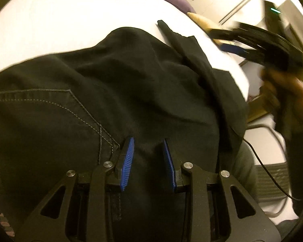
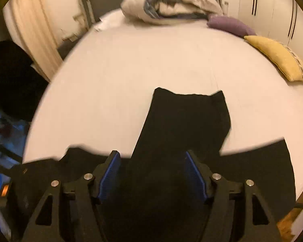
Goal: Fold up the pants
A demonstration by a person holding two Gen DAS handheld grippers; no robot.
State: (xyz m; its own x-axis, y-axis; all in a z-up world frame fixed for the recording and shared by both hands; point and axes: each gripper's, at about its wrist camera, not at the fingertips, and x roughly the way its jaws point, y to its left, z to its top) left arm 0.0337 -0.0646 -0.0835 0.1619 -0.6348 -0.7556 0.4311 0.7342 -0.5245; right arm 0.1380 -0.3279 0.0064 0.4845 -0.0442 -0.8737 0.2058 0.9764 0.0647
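Observation:
Black pants [image 1: 115,92] lie on a white bed [image 1: 60,20], rumpled, with a stitched pocket seam at the left. My left gripper [image 1: 148,141] is open, close over the pants near the pocket, nothing between its blue pads. In the right wrist view the pants [image 2: 183,125] stretch away from me, a leg end toward the bed's middle. My right gripper [image 2: 152,154] is open above the near part of the pants. It also shows blurred in the left wrist view [image 1: 252,38], held up at the right.
A rolled duvet [image 2: 171,2] lies at the bed's head. A purple cushion [image 2: 230,25] and a yellow cushion [image 2: 278,58] sit at the right edge of the bed [image 2: 131,64]. White wardrobe doors [image 2: 272,4] stand behind. A black cable [image 1: 262,161] hangs at the right.

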